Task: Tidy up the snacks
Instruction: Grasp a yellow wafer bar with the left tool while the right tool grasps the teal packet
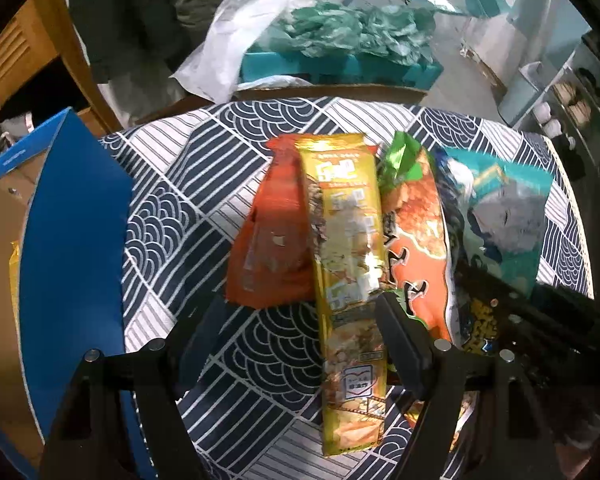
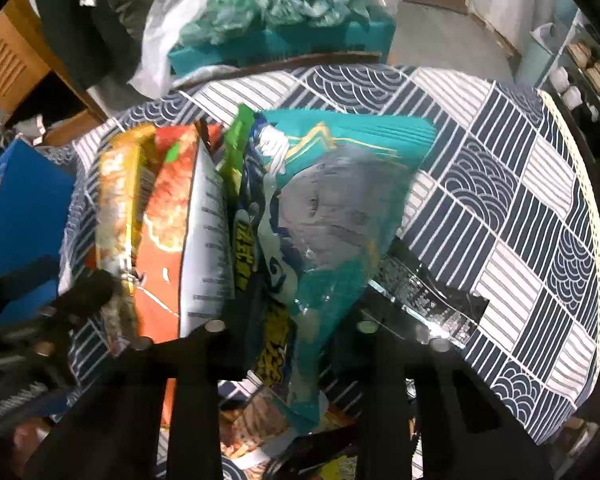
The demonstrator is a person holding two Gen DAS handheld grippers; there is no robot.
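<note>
1. Hovering over the patterned tablecloth [image 1: 160, 216], the left gripper [image 1: 296, 320] has its jaws spread wide. One finger sits over bare cloth; the other finger is just beside the long yellow packet [image 1: 348, 248], on its outer side, above the edge of the orange bag [image 1: 416, 236].
2. Yellow packet runs lengthwise between the left jaws and on ahead of them. It lies across a red-orange pouch [image 1: 268, 232] ahead and to the left-finger side.
3. Orange bag, green at its top, lies outside the right-hand finger, touching the yellow packet.
4. Beyond it lies a teal bag [image 1: 504, 216], overlapping the orange bag's edge.
5. Blue cardboard box [image 1: 72, 248] stands well outside the left-hand finger, at the table edge.
6. Right gripper [image 2: 288, 328]: jaws spread, with the teal bag [image 2: 332, 200] lying between and ahead of them. Contact with the bag: cannot tell, fingertips dark and partly hidden.
7. A black wrapper [image 2: 424, 296] lies outside the right-hand finger, on the cloth.
</note>
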